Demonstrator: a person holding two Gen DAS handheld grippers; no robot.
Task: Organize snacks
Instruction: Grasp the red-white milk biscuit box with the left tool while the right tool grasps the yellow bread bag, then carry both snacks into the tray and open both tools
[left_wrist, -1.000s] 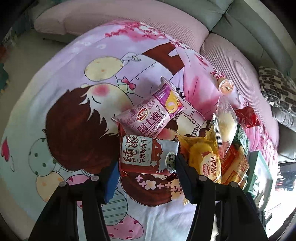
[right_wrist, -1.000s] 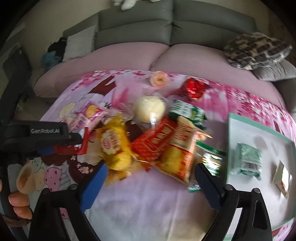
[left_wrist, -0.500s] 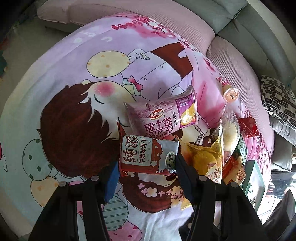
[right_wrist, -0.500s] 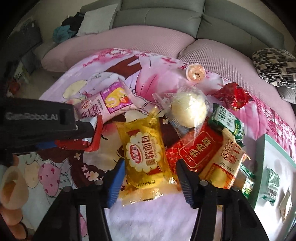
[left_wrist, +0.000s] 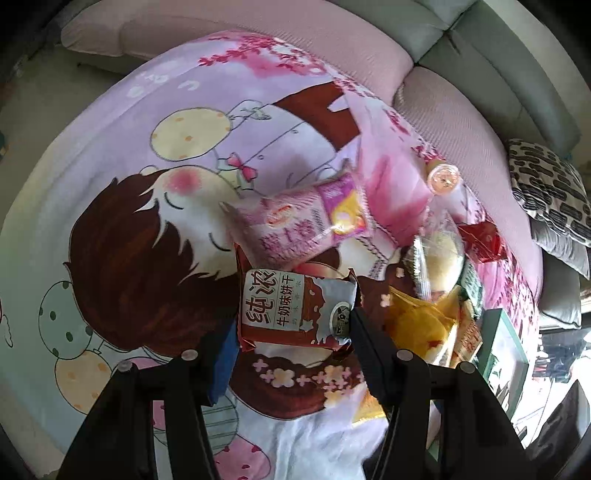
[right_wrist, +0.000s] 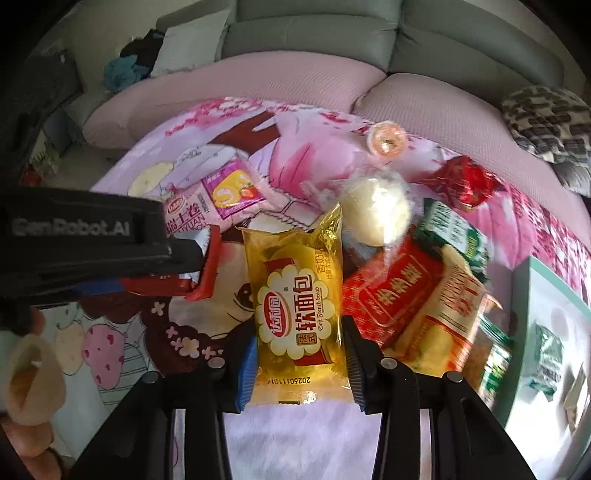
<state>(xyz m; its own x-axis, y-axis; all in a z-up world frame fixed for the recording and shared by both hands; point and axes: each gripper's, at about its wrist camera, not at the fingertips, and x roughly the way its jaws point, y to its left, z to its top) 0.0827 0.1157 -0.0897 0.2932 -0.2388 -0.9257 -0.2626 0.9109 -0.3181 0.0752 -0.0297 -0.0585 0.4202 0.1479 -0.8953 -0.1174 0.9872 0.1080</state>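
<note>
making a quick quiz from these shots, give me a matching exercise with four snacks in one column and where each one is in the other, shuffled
Snacks:
1. yellow soft bread packet
2. brown milk biscuit packet
3. round orange jelly cup
4. green packet

Places:
A. inside the teal-rimmed box
B. between the fingers of the left tool
C. alone at the far edge of the blanket, near the sofa cushion
D. between the closing fingers of the right tool

Pairs: 1-D, 2-B, 3-C, 4-A

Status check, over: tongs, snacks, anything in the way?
Left tongs shut on brown biscuit packet. Right tongs closing on yellow soft-bread packet. Red packet crowds alongside.
</note>
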